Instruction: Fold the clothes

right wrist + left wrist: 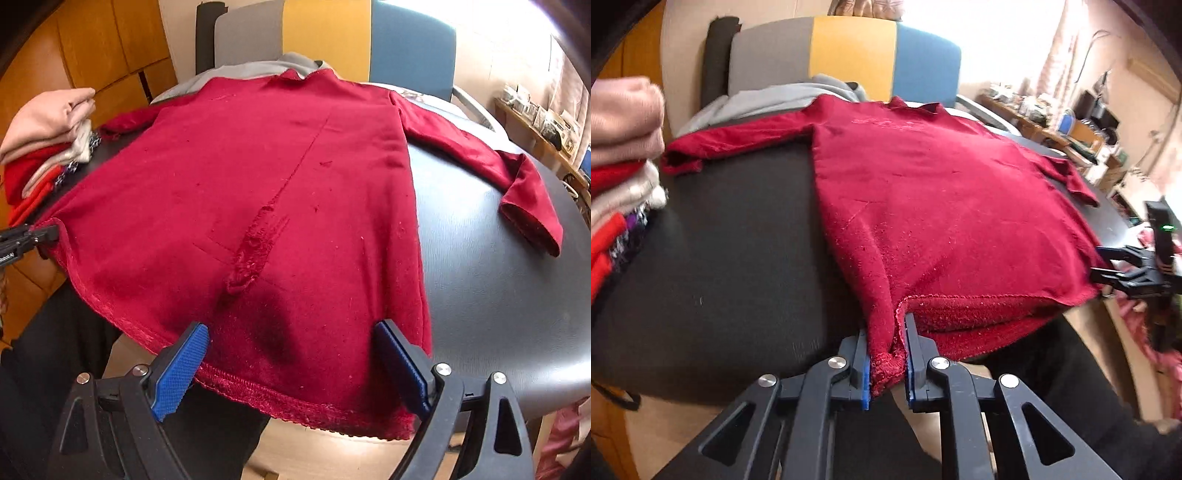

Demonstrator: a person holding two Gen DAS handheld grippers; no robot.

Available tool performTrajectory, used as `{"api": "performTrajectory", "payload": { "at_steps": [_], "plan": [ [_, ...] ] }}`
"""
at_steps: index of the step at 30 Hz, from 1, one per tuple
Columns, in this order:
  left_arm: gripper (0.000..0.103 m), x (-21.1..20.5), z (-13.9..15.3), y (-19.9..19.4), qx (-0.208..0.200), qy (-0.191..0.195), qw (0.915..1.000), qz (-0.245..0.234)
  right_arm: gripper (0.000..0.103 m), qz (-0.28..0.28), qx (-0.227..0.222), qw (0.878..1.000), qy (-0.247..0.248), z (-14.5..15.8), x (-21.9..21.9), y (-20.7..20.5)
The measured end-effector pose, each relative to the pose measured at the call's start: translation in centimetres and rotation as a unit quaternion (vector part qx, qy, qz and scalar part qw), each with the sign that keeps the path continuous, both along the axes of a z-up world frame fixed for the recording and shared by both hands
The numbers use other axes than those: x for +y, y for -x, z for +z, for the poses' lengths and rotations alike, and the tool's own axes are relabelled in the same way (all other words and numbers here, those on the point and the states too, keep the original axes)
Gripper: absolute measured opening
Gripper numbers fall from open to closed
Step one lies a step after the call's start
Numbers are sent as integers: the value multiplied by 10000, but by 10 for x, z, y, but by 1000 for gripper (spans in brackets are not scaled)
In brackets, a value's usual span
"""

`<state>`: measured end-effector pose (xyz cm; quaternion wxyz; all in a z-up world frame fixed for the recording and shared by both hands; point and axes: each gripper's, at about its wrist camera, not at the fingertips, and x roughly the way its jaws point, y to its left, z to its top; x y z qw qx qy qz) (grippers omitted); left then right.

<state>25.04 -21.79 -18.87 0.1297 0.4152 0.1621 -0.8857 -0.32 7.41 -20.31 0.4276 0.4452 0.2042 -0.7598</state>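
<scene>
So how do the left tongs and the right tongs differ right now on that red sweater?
The left tongs are shut on a bunched corner of the red sweater hem; the right tongs stand wide open, with the hem flat between them, ungripped. The left tongs sit at the hem's left corner, the right tongs near its right end. Both have blue pads and point at the same hem over the dark table.

text: none legible | left gripper (26, 240): small white print, too blurred to read
</scene>
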Motion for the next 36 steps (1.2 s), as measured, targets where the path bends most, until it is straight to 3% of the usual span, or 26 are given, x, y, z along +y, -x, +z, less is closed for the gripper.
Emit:
{"api": "performTrajectory", "payload": {
  "at_steps": [2, 5, 7, 9, 13, 16, 18, 21, 28, 33, 36],
  "plan": [
    [14, -1, -1, -6, -64, -103, 9999, -49, 94, -40, -56, 10000, -50, 0, 2, 0],
    [18, -24, 3, -16, 277, -1063, 9939, 89, 94, -138, -357, 9992, -79, 7, 1, 9],
    [23, -41, 9, -22, 571, -1491, 9869, 252, 93, -213, -571, 9981, -6, 12, -1, 15],
    [43, -57, 16, -24, 823, -1689, 9812, 450, 93, -279, -628, 9973, 277, 24, -3, 18],
    [47, -78, 25, -5, 766, -1270, 9867, 665, 93, -117, -220, 9967, 777, 54, -30, 19],
    [48, -91, 44, 6, 1092, -1119, 9856, 647, 93, 131, 63, 9961, 871, 65, -71, 24],
    [55, -98, 56, 17, 1273, -1015, 9845, 657, 93, 284, 200, 9956, 873, 70, -98, 28],
    [56, -106, 66, 51, 1224, -701, 9877, 676, 93, 403, 224, 9966, 684, 60, -138, 34],
    [56, -112, 54, 157, 1016, -400, 9927, 522, 92, -131, 396, 9944, 969, 58, -173, 79],
    [57, -110, 39, 236, 739, 207, 9965, 334, 92, -527, 751, 9943, 549, 40, -193, 123],
    [55, -127, 9, 255, 146, 569, 9956, 736, 92, -734, 532, 9955, 285, 15, -194, 154]
  ]
}}
